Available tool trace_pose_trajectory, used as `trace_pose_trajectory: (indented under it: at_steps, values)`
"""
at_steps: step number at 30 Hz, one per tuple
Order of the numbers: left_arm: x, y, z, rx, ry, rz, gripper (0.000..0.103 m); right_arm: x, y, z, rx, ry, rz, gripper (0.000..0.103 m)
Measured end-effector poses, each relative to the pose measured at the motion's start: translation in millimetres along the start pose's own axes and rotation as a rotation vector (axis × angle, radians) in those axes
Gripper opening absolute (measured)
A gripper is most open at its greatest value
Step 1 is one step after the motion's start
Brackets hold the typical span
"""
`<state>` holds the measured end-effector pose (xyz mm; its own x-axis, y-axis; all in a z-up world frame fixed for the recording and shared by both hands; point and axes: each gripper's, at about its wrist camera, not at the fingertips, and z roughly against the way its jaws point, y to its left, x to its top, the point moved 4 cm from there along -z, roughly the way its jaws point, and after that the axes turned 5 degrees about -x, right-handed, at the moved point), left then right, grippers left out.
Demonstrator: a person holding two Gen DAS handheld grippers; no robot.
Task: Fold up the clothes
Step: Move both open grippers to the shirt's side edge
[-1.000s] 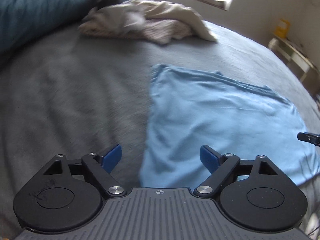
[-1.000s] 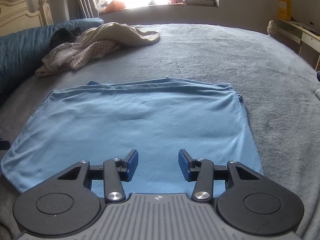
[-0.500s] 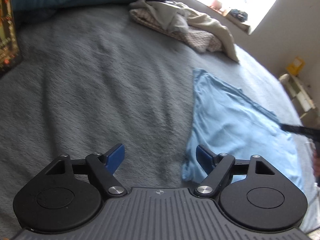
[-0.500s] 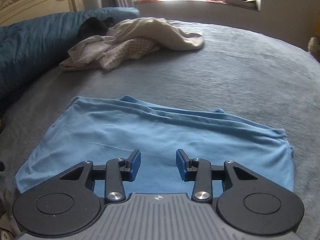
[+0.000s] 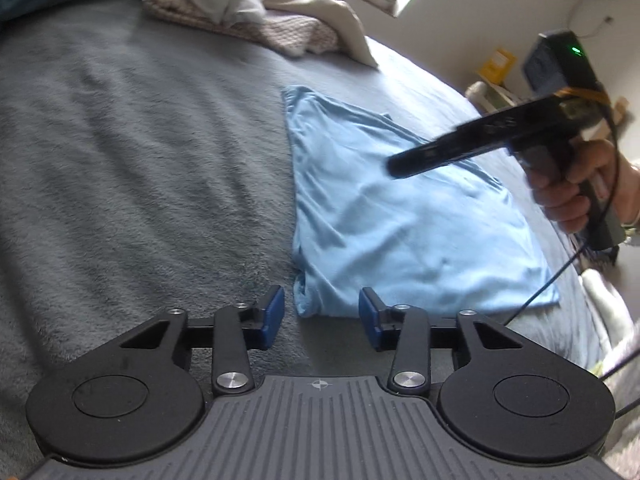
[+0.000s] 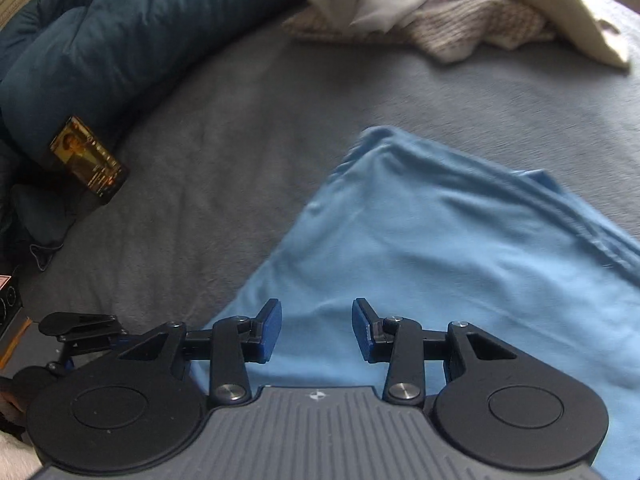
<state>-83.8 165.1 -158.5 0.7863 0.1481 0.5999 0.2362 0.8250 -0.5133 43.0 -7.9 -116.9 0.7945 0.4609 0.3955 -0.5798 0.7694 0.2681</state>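
A light blue garment (image 5: 400, 208) lies flat and folded on the grey bed blanket (image 5: 140, 160). In the left wrist view its near left corner bunches up between the blue pads of my left gripper (image 5: 322, 316). Those jaws are closing, with a gap still showing on both sides of the cloth. A hand (image 5: 572, 188) holds my right gripper (image 5: 396, 168) above the garment's middle. In the right wrist view my right gripper (image 6: 317, 328) hovers over the blue garment (image 6: 460, 248) near its left edge, jaws partly open with nothing pinched.
A heap of beige and white clothes (image 5: 260, 12) lies at the far side of the bed, also seen as the clothes heap (image 6: 440, 12). A teal duvet (image 6: 100, 48) runs along the left, with a lit phone (image 6: 86, 160) leaning on it. Furniture (image 5: 492, 88) stands beyond the bed's right edge.
My left gripper's jaws have narrowed and now straddle the garment's near corner. My right gripper swung left across the garment and tilted down, and now shows in the left wrist view.
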Motion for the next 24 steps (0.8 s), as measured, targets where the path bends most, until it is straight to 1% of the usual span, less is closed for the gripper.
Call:
trace_pose_trajectory:
  at_steps: [1, 3, 8, 9, 10, 13, 16, 19, 24]
  values:
    - [-0.7, -0.2, 0.1, -0.006, -0.005, -0.001, 0.031, -2.3, 2.7, -3.0, 0.012, -0.005, -0.020, 0.042]
    - [-2.5, 2.6, 0.3, -0.031, -0.007, 0.018, 0.028, -7.0, 5.9, -8.5, 0.033, -0.010, -0.065, 0.042]
    - [-3.9, 13.3, -8.2, -0.056, 0.021, 0.104, 0.028, -13.7, 3.7, -12.1, 0.030, 0.005, -0.105, 0.042]
    - [-3.1, 15.1, -9.0, -0.066, 0.022, 0.126, 0.029, -14.3, 2.5, -11.8, 0.033, 0.007, -0.116, 0.042]
    - [-2.4, 16.7, -9.7, -0.076, 0.024, 0.148, 0.037, -15.0, 1.4, -11.5, 0.035, 0.009, -0.127, 0.042]
    - [-2.9, 21.2, -11.5, -0.088, 0.039, 0.211, 0.042, -18.4, -1.2, -12.6, 0.035, 0.020, -0.151, 0.043]
    - [-4.7, 23.6, -14.4, -0.099, 0.066, 0.250, 0.043, -21.4, -0.8, -14.7, 0.037, 0.036, -0.170, 0.043]
    - [-7.4, 25.2, -16.5, -0.112, 0.091, 0.281, 0.043, -23.9, 2.0, -14.5, 0.042, 0.039, -0.161, 0.043]
    - [-11.0, 33.1, -23.0, -0.131, 0.058, 0.399, 0.043, -25.4, 2.9, -13.1, 0.036, 0.033, -0.164, 0.043]
